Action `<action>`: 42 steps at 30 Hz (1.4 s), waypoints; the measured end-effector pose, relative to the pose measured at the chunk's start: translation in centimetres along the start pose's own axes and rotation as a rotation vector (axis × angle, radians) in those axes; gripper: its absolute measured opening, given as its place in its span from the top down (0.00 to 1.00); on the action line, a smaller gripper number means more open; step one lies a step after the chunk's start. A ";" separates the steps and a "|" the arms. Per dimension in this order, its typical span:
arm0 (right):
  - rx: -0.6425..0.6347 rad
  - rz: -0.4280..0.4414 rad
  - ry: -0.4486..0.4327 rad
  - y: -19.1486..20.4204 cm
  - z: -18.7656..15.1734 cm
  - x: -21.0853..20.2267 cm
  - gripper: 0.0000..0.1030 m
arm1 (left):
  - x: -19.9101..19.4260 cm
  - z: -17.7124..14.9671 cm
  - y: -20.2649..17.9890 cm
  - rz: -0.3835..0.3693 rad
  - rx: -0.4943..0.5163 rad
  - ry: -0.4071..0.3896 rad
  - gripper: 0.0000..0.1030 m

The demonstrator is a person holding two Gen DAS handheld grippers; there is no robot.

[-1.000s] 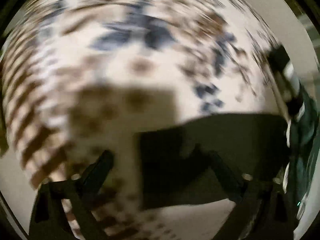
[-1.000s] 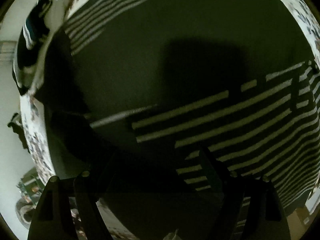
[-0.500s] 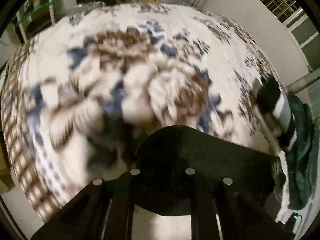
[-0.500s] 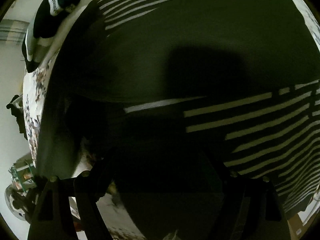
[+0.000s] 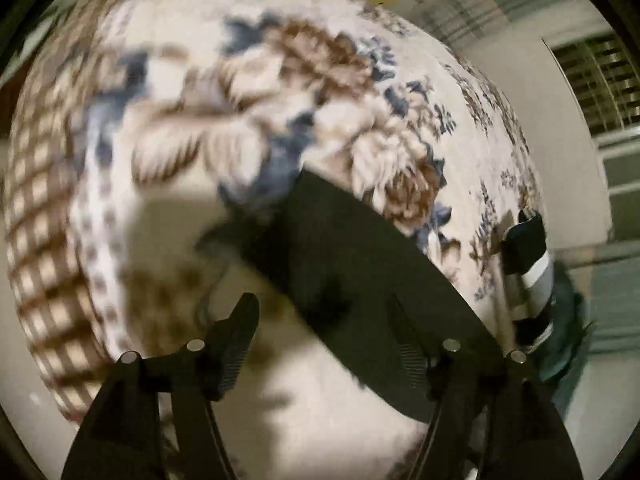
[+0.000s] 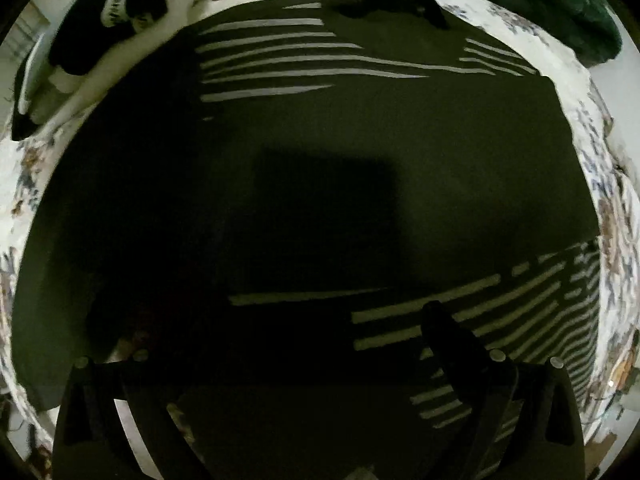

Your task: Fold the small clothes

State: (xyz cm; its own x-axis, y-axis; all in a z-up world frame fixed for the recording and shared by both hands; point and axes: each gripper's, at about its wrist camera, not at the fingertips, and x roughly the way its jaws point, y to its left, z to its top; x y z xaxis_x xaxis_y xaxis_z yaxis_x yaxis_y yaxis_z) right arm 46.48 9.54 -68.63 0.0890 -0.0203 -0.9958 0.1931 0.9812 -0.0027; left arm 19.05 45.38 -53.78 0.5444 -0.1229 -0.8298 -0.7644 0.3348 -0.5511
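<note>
My left gripper (image 5: 320, 332) fingers gape, garment (image 5: 360, 272) corner lying diagonally between; right gripper (image 6: 280, 340), seemingly apart, hovers over it.

Both grippers (image 5: 320, 320) (image 6: 280, 344): black plastic fingers, silver screws.

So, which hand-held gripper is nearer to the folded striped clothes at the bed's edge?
Neither is clearly nearer. From the left hand-held gripper the folded striped clothes lie far right; from the right hand-held gripper, far upper left.
</note>
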 end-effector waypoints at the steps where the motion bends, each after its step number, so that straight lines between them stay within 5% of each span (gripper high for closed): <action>1: 0.014 0.027 0.006 -0.3 -0.1 0.0 0.00 | 0.8 -0.2 0.2 -0.014 -0.028 0.012 0.38; 5: 0.055 0.051 0.020 -1.3 -0.4 0.2 0.00 | 5.2 0.1 0.7 -0.062 -0.131 0.026 0.38; 7: 0.072 0.047 0.027 -2.7 -0.7 0.2 0.00 | 6.5 0.9 -0.2 0.004 -0.105 -0.029 0.44; 9: 0.085 0.043 0.034 -3.9 -1.1 0.4 0.00 | 6.8 1.6 -2.3 0.115 -0.011 -0.092 0.83; 10: 0.086 0.028 0.034 -4.4 -1.3 0.4 0.00 | 6.9 1.9 -3.7 0.165 0.050 -0.097 0.94; 15: 0.069 -0.126 -0.009 -7.0 -1.7 -0.1 0.00 | 3.6 0.9 -11.0 0.232 0.338 -0.190 0.94; 19: 0.089 -0.114 -0.020 -9.9 0.0 -0.5 0.00 | 0.7 -2.6 -18.2 0.225 0.549 -0.238 0.94; 26: 0.181 0.069 0.023 -19.9 4.8 -0.7 0.00 | 0.3 -17.5 -33.0 0.068 0.907 -0.197 0.94; 34: 0.334 0.058 0.039 -39.4 5.1 -1.2 0.00 | 9.5 -43.7 -44.8 -0.158 1.135 0.122 0.94; 38: 0.416 0.040 0.063 -48.7 4.3 -0.8 0.00 | 14.3 -54.1 -46.9 -0.165 1.242 0.257 0.93; 42: 0.471 0.089 0.084 -55.8 3.4 -0.6 0.00 | 18.1 -59.8 -47.2 -0.043 1.328 0.282 0.89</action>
State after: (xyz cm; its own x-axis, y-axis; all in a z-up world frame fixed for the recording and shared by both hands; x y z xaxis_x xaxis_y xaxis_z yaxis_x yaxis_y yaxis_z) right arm 39.03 -45.81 -67.58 0.0500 0.0945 -0.9943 0.6110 0.7846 0.1053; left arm 44.32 -28.56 -48.01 0.3476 -0.2878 -0.8924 0.2452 0.9465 -0.2097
